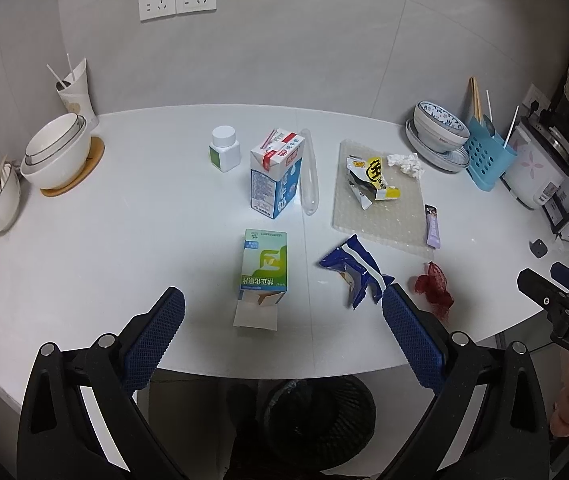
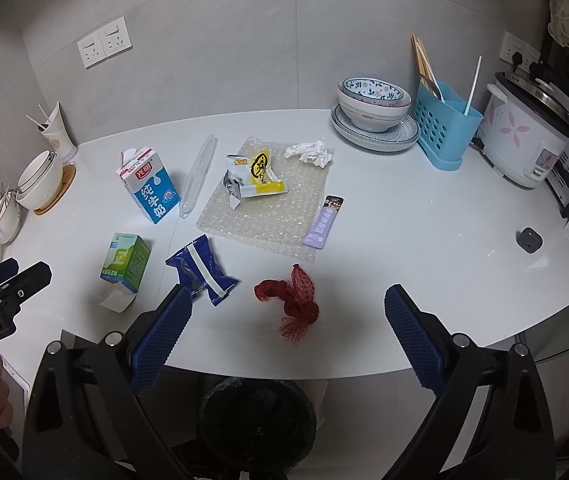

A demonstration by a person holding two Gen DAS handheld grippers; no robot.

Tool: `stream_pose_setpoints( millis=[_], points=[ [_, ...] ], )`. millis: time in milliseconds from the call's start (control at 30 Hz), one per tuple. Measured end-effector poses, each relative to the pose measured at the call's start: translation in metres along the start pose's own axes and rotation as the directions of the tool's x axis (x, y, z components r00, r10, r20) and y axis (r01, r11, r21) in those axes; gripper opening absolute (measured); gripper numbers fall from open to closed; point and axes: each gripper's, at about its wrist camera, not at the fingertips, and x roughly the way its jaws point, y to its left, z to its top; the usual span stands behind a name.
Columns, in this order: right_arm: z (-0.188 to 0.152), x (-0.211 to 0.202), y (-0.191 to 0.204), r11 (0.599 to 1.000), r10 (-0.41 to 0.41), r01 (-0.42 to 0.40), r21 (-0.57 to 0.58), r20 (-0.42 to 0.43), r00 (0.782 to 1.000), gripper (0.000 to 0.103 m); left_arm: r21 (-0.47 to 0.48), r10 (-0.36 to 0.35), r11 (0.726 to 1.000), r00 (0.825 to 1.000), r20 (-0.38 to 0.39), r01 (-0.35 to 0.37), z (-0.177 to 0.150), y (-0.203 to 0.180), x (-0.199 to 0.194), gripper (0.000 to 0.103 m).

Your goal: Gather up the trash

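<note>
Hovering at the near edge of the table (image 1: 124,208), the left tool (image 1: 282,330) and right tool (image 2: 288,330) both gape wide and carry nothing. Collection looks barely begun: the milk carton (image 2: 150,190), green box (image 1: 263,266), blue wrapper (image 2: 202,270), red mesh net (image 2: 290,300), yellow wrapper (image 2: 258,176), crumpled tissue (image 2: 310,152) and purple sachet (image 2: 324,222) all lie on the table. The black bin (image 2: 260,420) waits below its edge.

Even, cool overhead light leaves the glossy white desk (image 1: 124,208) bright; fisheye bending and dark vignetting crowd its far corners.
</note>
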Motion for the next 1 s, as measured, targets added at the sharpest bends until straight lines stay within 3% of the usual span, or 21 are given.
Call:
stream_pose_setpoints(
  millis=[1000],
  points=[
    [0.0008,-0.0002,0.0036,1.0,0.002,-0.002,0.001,-0.016,1.0,0.093,0.005,-0.024,1.0,1.0,-0.007,0.024,0.002,0.003,0.0004,0.096]
  ],
)
